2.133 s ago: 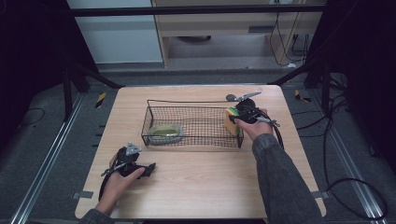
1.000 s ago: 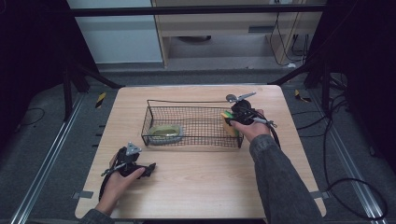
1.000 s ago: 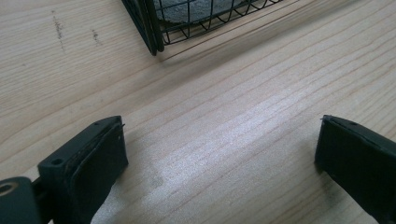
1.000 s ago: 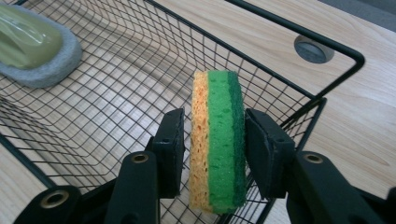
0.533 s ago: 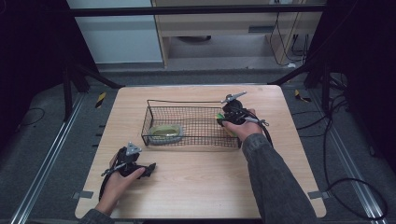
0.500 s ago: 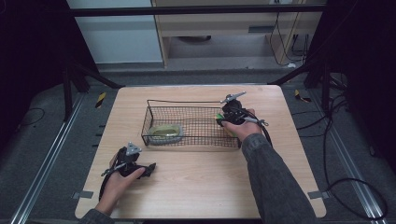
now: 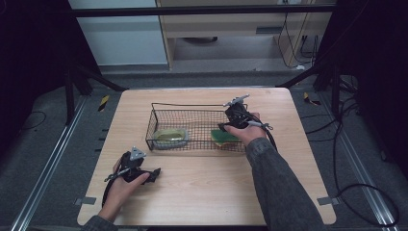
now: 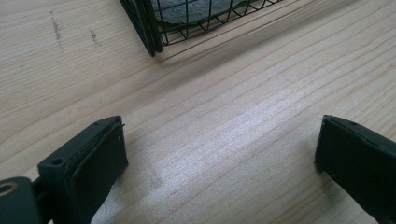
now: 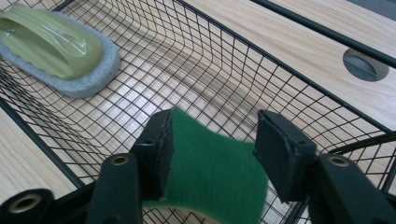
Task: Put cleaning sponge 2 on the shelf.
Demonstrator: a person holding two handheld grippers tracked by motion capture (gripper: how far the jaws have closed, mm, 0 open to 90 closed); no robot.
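Observation:
A black wire basket [image 7: 192,105] stands mid-table. My right gripper [image 7: 226,126] hangs over its right end, and its jaws have just been opening. A green-topped sponge [image 9: 215,168] sits between them [image 9: 212,135], blurred, lying against the left pad with a gap to the right pad. From above the sponge [image 7: 223,136] shows low inside the basket. A pale green scrubber on a grey pad [image 7: 169,136] lies at the basket's left end [image 9: 56,46]. My left gripper [image 7: 153,174] rests on the table near the front left, open with bare wood between its jaws [image 8: 219,154].
The basket's near corner [image 8: 149,32] lies just ahead of the left gripper. A round grey cable hole [image 9: 365,65] sits in the tabletop beyond the basket's far rim. Dark floor, rails and cables surround the wooden table [image 7: 207,192].
The right hand has carried the sponge leftward from the basket's right rim to over its inside. Its jaws have spread and the sponge sits lower in the basket. The left hand has stayed put.

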